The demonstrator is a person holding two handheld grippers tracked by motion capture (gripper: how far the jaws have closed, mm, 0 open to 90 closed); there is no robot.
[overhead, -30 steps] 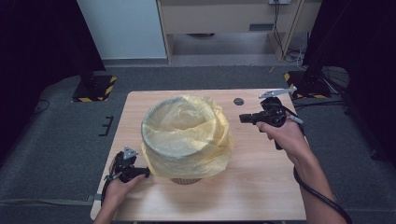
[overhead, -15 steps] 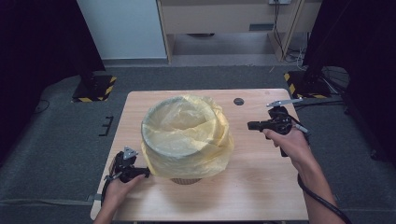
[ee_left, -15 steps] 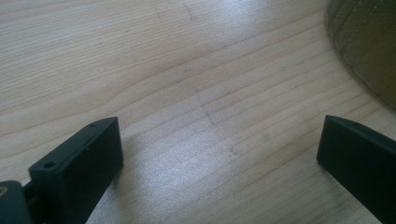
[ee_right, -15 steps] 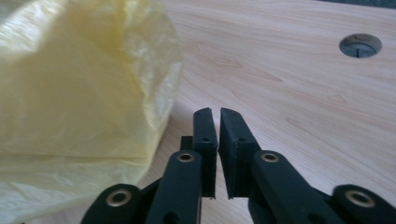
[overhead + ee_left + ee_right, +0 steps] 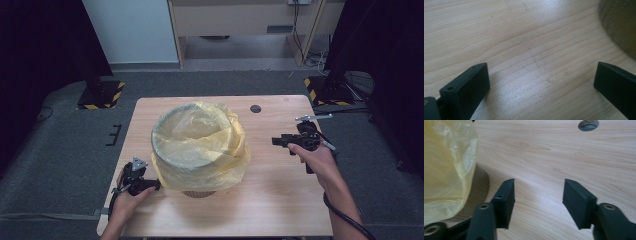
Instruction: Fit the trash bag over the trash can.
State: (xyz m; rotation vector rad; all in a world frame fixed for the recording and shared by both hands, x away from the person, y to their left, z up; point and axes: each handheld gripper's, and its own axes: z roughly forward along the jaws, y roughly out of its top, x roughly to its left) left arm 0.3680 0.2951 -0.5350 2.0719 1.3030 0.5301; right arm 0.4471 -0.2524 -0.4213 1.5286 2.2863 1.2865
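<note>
A round woven bin [image 5: 198, 192] stands in the middle of the wooden table, lined with a yellow plastic bag [image 5: 200, 145] that drapes over its rim and down its sides. My left gripper [image 5: 152, 185] rests on the table at the bin's lower left, open, with bare wood between its jaws [image 5: 541, 82]. My right gripper [image 5: 276, 141] is to the right of the bin, pointing at it; its jaws have just been opening and now stand open with nothing between them [image 5: 539, 197]. The bag [image 5: 446, 162] and the bin's wall [image 5: 477, 192] lie at the left of the right gripper view.
A small dark cable hole [image 5: 255, 108] is set in the table [image 5: 270, 210] near its far edge. Around the table lies grey carpet, with black stands on yellow-striped bases [image 5: 100, 97] at both back corners.
My right gripper has moved right and toward the near side, away from the bag's rim, and its jaws have gone from shut to open. The left gripper has not moved.
</note>
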